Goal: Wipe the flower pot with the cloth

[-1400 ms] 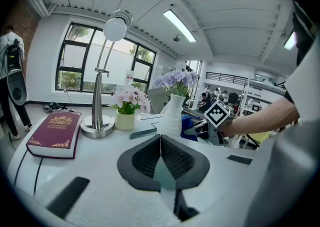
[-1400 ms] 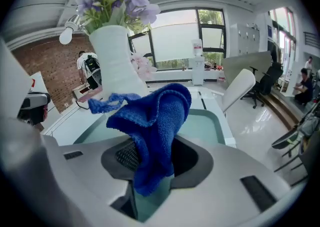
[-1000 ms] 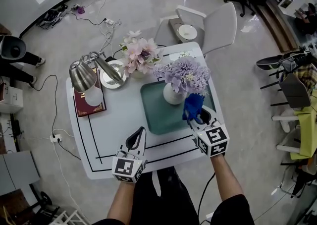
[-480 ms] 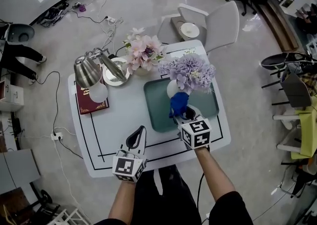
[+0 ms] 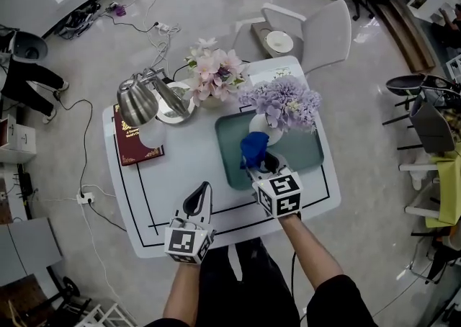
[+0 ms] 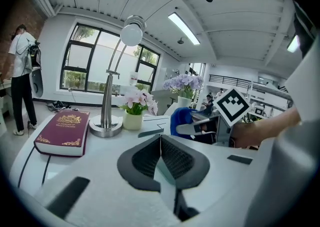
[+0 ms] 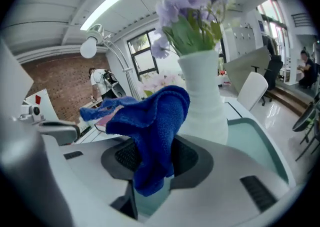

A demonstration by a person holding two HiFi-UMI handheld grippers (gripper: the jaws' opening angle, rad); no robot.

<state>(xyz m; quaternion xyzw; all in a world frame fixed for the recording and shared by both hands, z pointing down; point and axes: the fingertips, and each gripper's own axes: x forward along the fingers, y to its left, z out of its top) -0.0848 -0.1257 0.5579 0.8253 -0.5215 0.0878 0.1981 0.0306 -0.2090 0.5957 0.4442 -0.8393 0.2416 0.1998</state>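
While my right gripper (image 7: 155, 158) is pinching the blue cloth (image 7: 150, 121) between its jaws, the loose end flops up and over toward the white flower pot (image 7: 202, 96). From the head view the cloth (image 5: 253, 149) sits right at the near side of the pot (image 5: 261, 125), but honestly I can't tell if it's actually pressed on or just a hair off. The pot stands upright on the teal tray (image 5: 302, 153) with a big bunch of purple flowers (image 5: 283, 102) on top, and the tray sits on the right half of the white table (image 5: 180, 167).

My left gripper (image 5: 199, 199) is off doing nothing over the near edge of the table, well apart from the tray. Its own view shows the jaws pressed together with nothing between them (image 6: 160, 156).

Other stuff on the table: a red book (image 5: 133, 142) on the far left, a silver desk lamp (image 5: 140, 99) leaning over it, and a smaller pot of pink flowers (image 5: 214, 73) at the back, left of the purple ones.
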